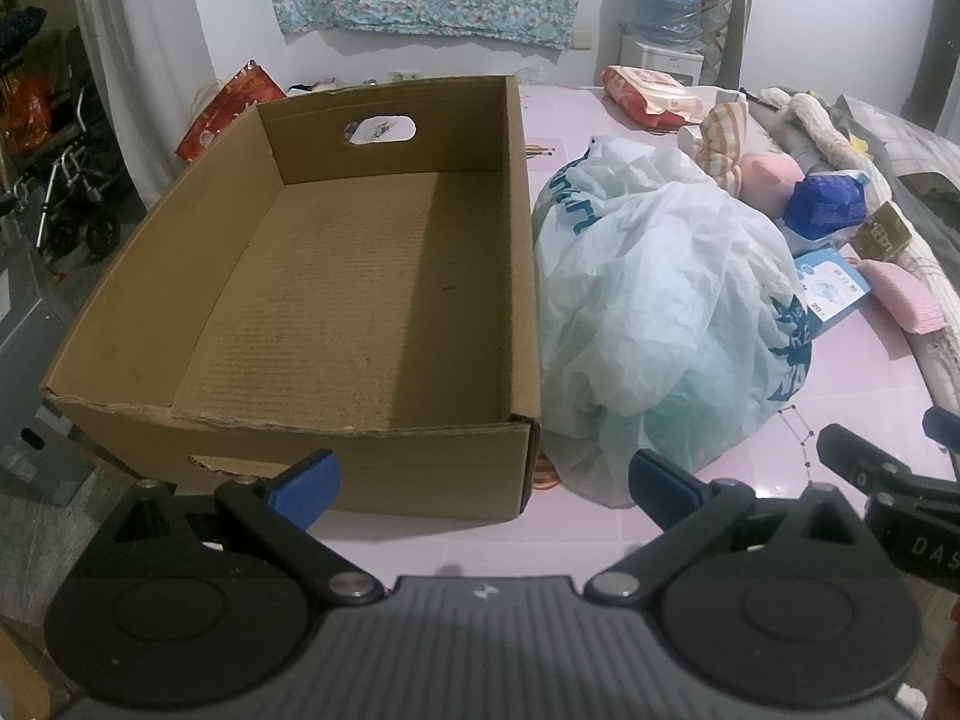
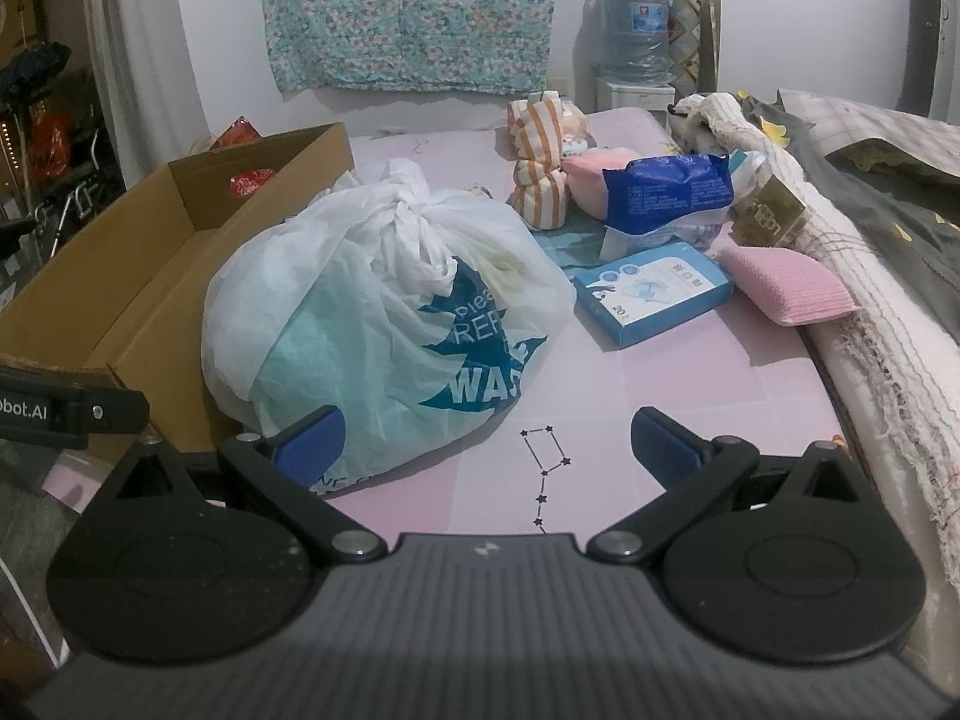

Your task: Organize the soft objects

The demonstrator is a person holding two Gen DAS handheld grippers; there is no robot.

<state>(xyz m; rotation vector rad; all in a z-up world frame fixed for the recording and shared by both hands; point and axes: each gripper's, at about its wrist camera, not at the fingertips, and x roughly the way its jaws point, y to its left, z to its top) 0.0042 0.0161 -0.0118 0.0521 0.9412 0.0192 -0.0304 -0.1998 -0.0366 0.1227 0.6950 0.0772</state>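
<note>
An open cardboard box (image 1: pixel 336 300) stands on the pink table, and nothing lies in it; it shows at the left in the right wrist view (image 2: pixel 150 276). A knotted white plastic bag (image 1: pixel 666 312) (image 2: pixel 384 312) sits just right of the box. Behind it lie a striped cloth roll (image 2: pixel 540 168), a pink soft item (image 2: pixel 591 177), a blue soft pack (image 2: pixel 666 192), a blue box of masks (image 2: pixel 654 291) and a pink sponge cloth (image 2: pixel 786 288). My left gripper (image 1: pixel 483 483) is open before the box's near right corner. My right gripper (image 2: pixel 489 441) is open, its left finger beside the bag.
A red-and-white wipes pack (image 1: pixel 651 93) lies at the table's far side. Folded blankets and a knitted cloth (image 2: pixel 840 252) run along the right edge. A water dispenser (image 2: pixel 636 36) stands behind. A stroller (image 1: pixel 72 192) and red bags (image 1: pixel 231 108) are off to the left.
</note>
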